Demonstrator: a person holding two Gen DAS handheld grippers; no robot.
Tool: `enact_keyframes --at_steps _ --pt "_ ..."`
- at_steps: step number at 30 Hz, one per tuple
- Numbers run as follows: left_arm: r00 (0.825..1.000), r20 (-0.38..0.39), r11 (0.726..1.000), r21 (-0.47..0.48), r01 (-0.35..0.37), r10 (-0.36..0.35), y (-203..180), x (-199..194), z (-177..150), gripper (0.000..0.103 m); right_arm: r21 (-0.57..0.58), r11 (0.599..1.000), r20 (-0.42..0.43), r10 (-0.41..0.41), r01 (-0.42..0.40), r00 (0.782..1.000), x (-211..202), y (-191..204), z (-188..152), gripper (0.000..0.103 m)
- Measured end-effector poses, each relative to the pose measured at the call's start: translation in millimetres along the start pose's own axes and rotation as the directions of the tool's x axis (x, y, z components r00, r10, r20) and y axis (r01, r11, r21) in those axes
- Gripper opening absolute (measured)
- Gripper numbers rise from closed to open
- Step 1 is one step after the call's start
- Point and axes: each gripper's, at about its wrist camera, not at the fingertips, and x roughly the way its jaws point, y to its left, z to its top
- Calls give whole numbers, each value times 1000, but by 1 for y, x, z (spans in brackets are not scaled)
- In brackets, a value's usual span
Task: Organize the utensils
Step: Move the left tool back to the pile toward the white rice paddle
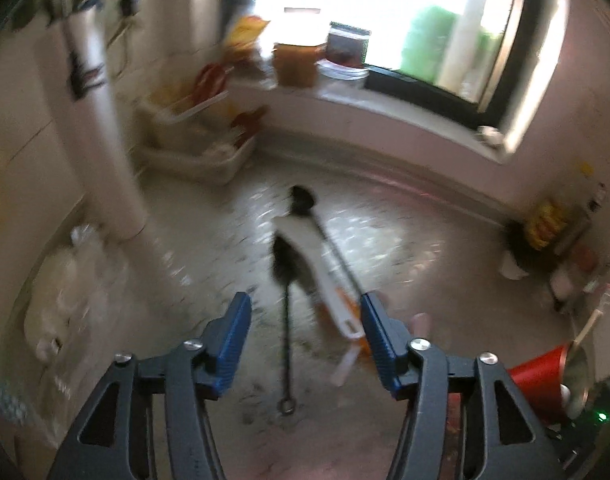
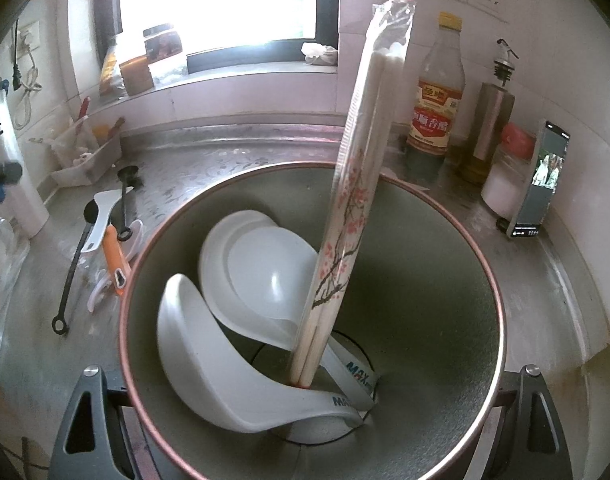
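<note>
My left gripper [image 1: 305,312] is open and empty above a loose pile of utensils on the steel counter: a black ladle [image 1: 286,276], a white rice paddle [image 1: 325,280] and an orange-handled tool [image 1: 365,344]. The view is motion blurred. The same pile shows in the right wrist view [image 2: 105,232]. My right gripper is shut on a red-rimmed metal cup [image 2: 457,240] that fills its view, fingertips hidden behind it. In the cup are two white spoons [image 2: 209,344] and wrapped chopsticks [image 2: 357,184]. The red cup also shows in the left wrist view [image 1: 541,376].
A white basket [image 1: 193,136] of items stands at the back left. Jars [image 1: 301,60] sit on the window sill. A vinegar bottle [image 2: 437,92], an oil dispenser [image 2: 489,120] and a propped phone [image 2: 541,184] stand at the right wall. Plastic bags [image 1: 65,280] lie at the left.
</note>
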Motion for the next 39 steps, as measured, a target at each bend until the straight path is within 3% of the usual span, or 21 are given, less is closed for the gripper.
enact_keyframes --at_steps 7,15,21,29,33,39 --pt "996 -30 990 -114 -87 85 20 6 -16 75 -36 999 -2 34 -34 999 0 -4 1 90" --pt "991 -33 972 -194 -135 131 26 9 -31 94 -73 994 -4 79 -79 997 2 -10 2 90" --pt "989 -19 968 -201 -149 148 28 15 -30 94 -84 992 -1 97 -97 995 1 -13 1 90" --pt "997 10 977 -200 -73 76 39 36 -6 94 -51 997 -15 66 -66 998 2 -15 4 90" --pt "1000 -24 979 -204 -11 6 50 61 8 94 -31 999 -8 41 -42 999 3 -14 4 90" --pt "994 -97 978 -207 26 -47 66 90 24 94 7 1000 -7 -6 6 1000 4 -10 4 90"
